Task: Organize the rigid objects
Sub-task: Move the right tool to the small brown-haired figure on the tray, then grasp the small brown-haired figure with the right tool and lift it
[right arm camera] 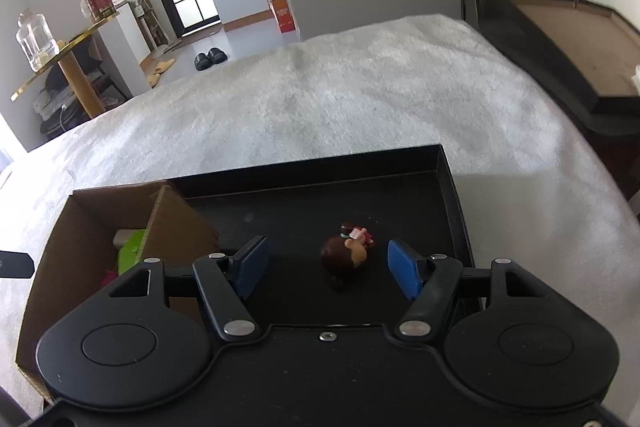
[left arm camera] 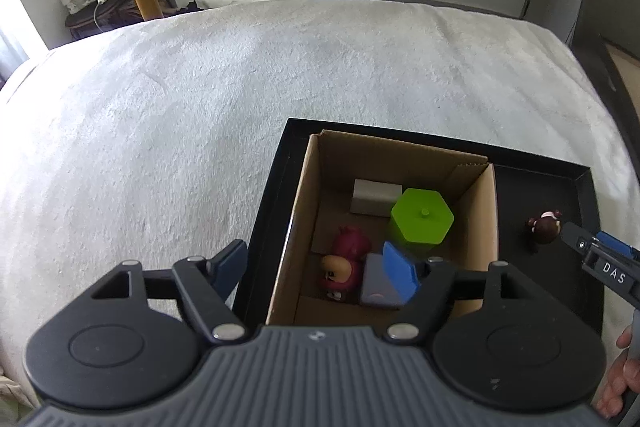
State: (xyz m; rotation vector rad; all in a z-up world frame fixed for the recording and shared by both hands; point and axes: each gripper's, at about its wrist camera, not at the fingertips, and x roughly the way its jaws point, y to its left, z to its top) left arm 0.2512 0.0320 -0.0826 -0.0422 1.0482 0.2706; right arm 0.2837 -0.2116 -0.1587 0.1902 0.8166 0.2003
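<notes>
A white blanket (right arm camera: 360, 99) is spread under a black tray (right arm camera: 448, 187). The brown figurine (right arm camera: 346, 259) is framed, untouched, between the open right hand-held gripper (right arm camera: 328, 269); the left hand-held gripper (left arm camera: 316, 269) is held open, empty, over the cardboard box (left arm camera: 296, 211).

I see open black tray (right arm camera: 400, 187) floor around the small figurine (right arm camera: 347, 255); the cardboard box (right arm camera: 184, 219) wall blocks the left

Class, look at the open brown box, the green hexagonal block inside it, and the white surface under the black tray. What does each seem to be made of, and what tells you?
Brown box: corrugated cardboard, matte; raw cut edges and a folded flap.
Green hexagonal block: probably moulded plastic, smooth, with a slight sheen and crisp edges.
White surface: looks like fleece or terry fabric; nubbly, matte pile.
</notes>
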